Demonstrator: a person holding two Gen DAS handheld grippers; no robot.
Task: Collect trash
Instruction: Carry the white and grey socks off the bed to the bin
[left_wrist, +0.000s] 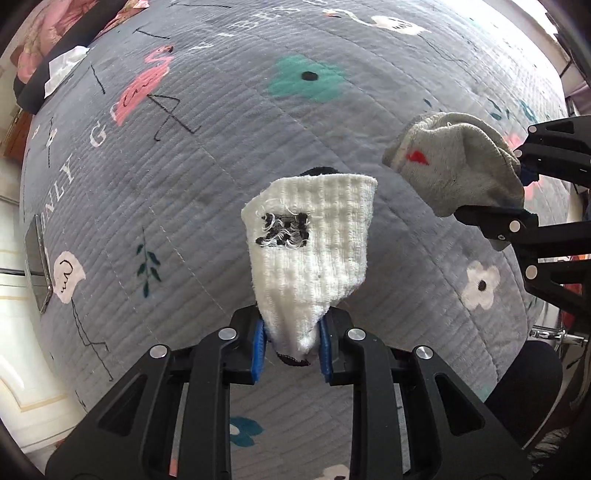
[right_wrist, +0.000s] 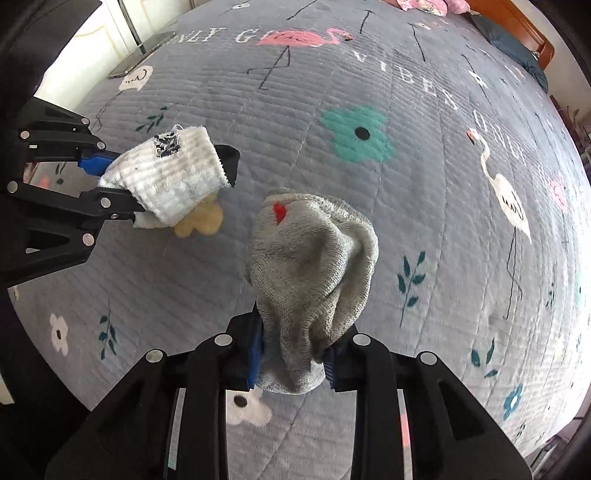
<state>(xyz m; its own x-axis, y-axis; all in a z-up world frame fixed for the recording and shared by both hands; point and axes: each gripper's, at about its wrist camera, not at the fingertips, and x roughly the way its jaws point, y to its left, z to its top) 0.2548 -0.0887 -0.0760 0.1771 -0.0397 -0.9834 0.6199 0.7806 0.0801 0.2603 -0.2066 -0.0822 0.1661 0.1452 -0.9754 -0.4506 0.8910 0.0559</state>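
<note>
Quilted grey bedspread (right_wrist: 424, 229), flamingo and flower print, soft ribbed stitching. Left gripper (left_wrist: 291, 345) clamps a white ribbed sock (left_wrist: 314, 251), frayed dark patch. Right gripper (right_wrist: 293, 360) clamps a grey knit sock (right_wrist: 314, 266), lifted. Yellowish crumpled scrap (right_wrist: 201, 221) lies left, seemingly uncollected; no bin visible.

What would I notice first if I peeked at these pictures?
Two socks held up over a grey quilt printed with flamingos and flowers. The left hand-held gripper pinches a white sock with a frayed black patch, and the right hand-held gripper pinches a grey sock with a small red mark. Each sock sticks up in the middle of its own view.
</note>
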